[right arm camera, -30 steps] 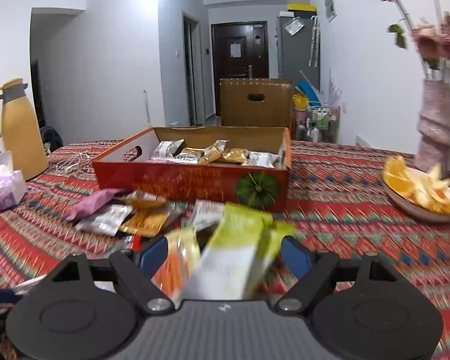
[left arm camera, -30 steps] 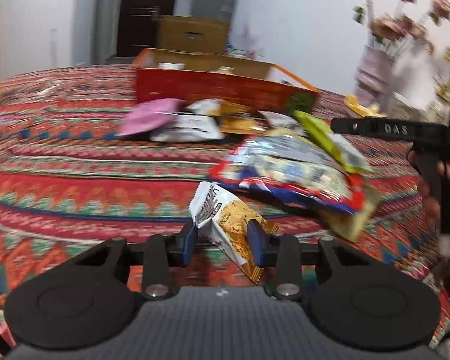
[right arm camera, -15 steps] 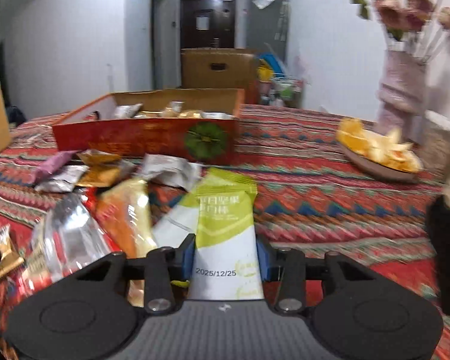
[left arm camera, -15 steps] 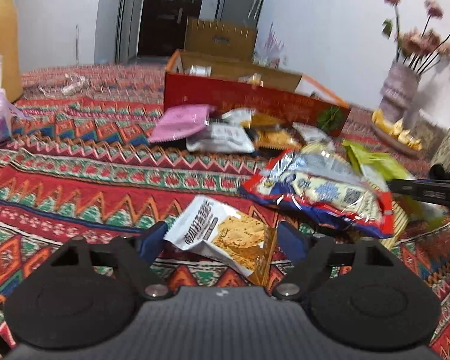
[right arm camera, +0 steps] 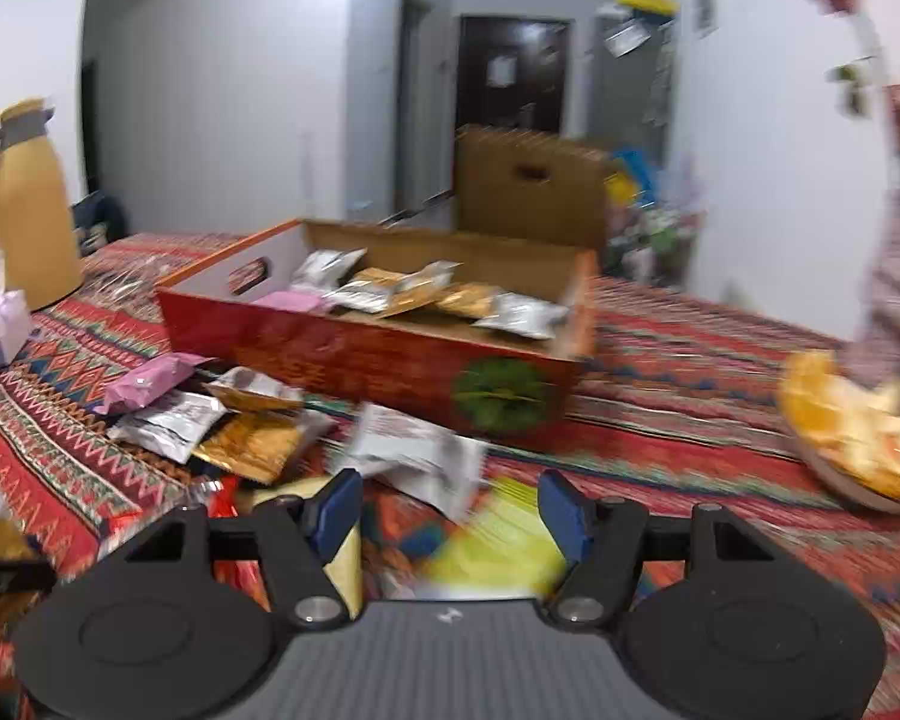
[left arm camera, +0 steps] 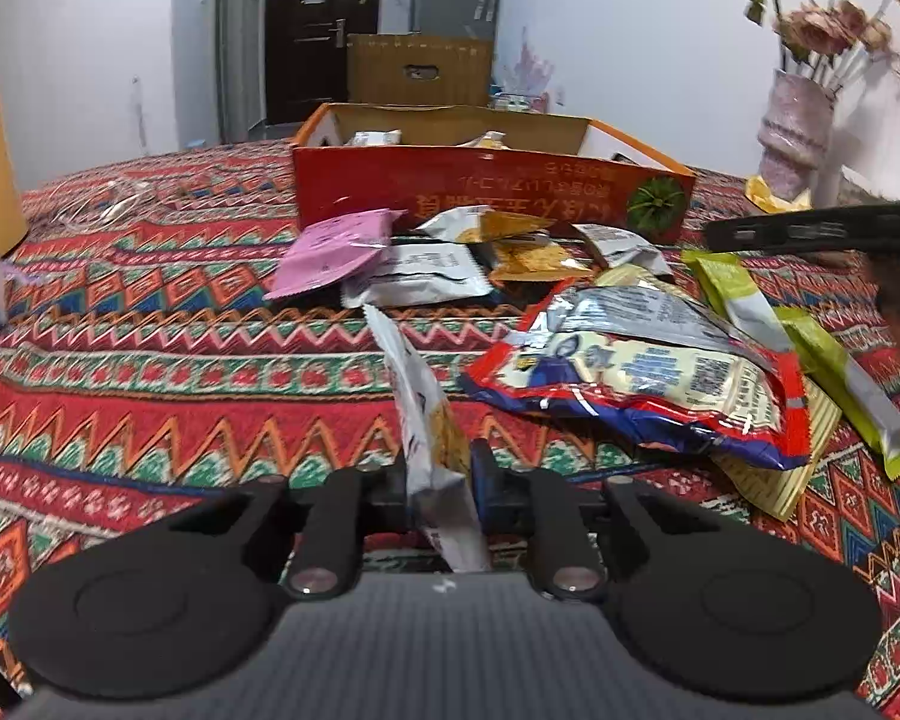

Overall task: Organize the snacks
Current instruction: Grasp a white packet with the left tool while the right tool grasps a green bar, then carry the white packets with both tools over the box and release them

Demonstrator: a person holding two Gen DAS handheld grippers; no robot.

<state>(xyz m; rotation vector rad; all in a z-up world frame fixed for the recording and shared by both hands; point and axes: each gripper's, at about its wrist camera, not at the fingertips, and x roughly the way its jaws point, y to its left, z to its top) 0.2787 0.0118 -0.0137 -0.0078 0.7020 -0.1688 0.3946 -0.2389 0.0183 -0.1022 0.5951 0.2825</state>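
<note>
A white-and-gold cracker packet [left arm camera: 426,420] stands on edge. Loose packets, pink [left arm camera: 336,252], silver [left arm camera: 417,276], gold [left arm camera: 534,258], green [left arm camera: 744,294] and a big red-blue bag [left arm camera: 642,372], lie before the open red box [right arm camera: 390,360], which holds more.

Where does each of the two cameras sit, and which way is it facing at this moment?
Left wrist: rides the left gripper, looking forward and down across the patterned tablecloth toward the red box; its jaws pinch a cracker packet; the other gripper's bar shows at right.
Right wrist: rides the right gripper, facing the same red box from its other corner; jaws apart over a blurred green packet.
Shared: box, tablecloth, pink packet, far dark door.
</note>
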